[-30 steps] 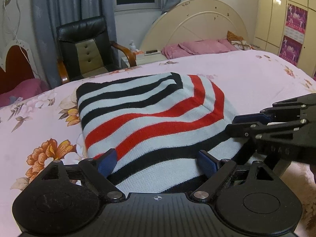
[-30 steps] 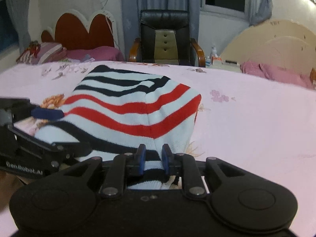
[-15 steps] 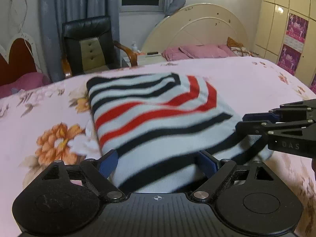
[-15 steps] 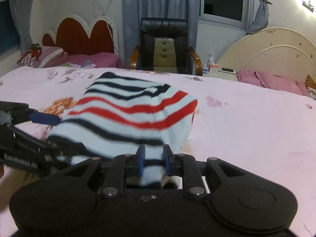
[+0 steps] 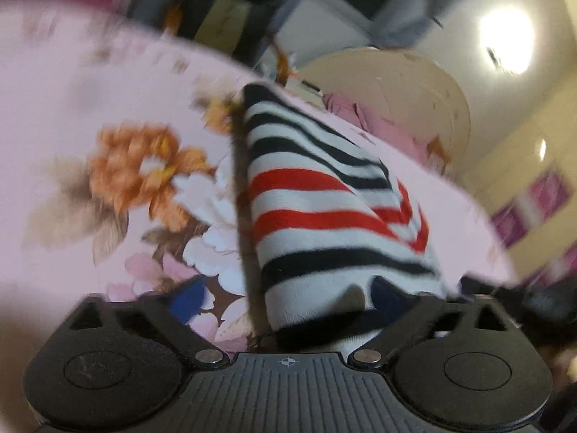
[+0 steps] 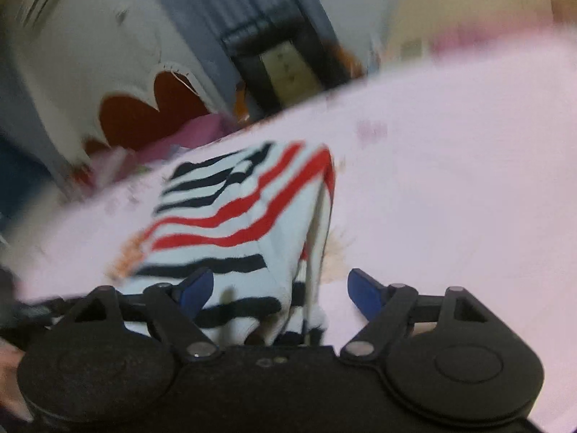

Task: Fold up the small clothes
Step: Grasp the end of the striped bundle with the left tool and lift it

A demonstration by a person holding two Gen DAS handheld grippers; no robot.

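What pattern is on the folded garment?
White with black and red stripes on the folded garment, clearest in the left wrist view.

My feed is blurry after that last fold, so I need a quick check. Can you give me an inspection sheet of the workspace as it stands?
Surface: pink floral bedsheet, views tilted and smeared.
Job's things: striped sweater, folded, lying on the sheet; its near edge sits between the fingers of both tools.
Clutter: nothing seen on the sheet near the sweater.
Grippers: left hand-held gripper open, pads not pressing on the cloth. Right hand-held gripper open; its jaws have just been opening, with the sweater's corner loose between them.
Cables: nothing seen.
Surroundings: black armchair, red scalloped headboard, cream headboard, grey curtains, ceiling light.
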